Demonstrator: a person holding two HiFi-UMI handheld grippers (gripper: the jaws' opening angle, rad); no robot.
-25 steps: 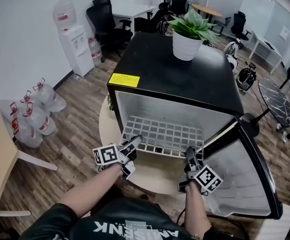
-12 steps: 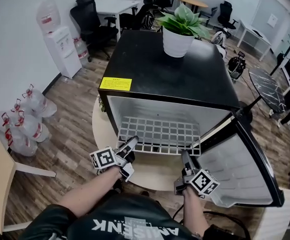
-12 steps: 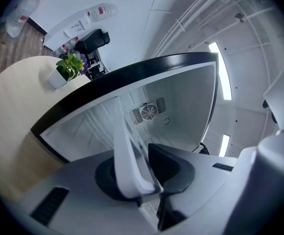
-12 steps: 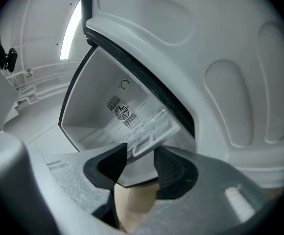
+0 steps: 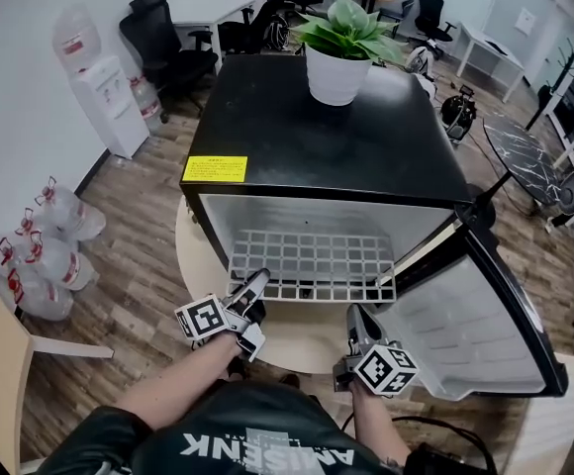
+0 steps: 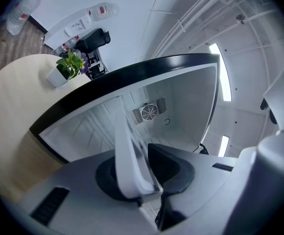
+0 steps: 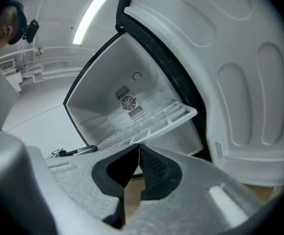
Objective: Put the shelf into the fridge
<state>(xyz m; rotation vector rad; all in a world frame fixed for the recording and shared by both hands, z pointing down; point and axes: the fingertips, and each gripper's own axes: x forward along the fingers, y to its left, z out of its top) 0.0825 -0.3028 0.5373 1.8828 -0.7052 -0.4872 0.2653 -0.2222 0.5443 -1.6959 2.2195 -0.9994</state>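
Shelf: the white wire shelf (image 5: 312, 263) lies level in the open fridge (image 5: 327, 137). Its far part is inside the cavity and its near edge juts out past the front.
Your left gripper: your left gripper (image 5: 255, 283) is clamped on the shelf's near-left corner. In the left gripper view the white rim sits pinched between the two pads.
Your right gripper: your right gripper (image 5: 356, 315) has just been closing its jaws. They meet tip to tip with nothing between them. It sits near the shelf's near-right corner but apart from it, just left of the door.
Door: the door (image 5: 475, 325) is swung open to the right, its white inner liner facing up toward you.
Fridge top: a potted plant (image 5: 334, 72) stands at the far end, and a yellow label (image 5: 215, 169) is stuck at the near-left corner.
Below the shelf: the round pale table (image 5: 302, 336) shows under the jutting near edge, between your two grippers.
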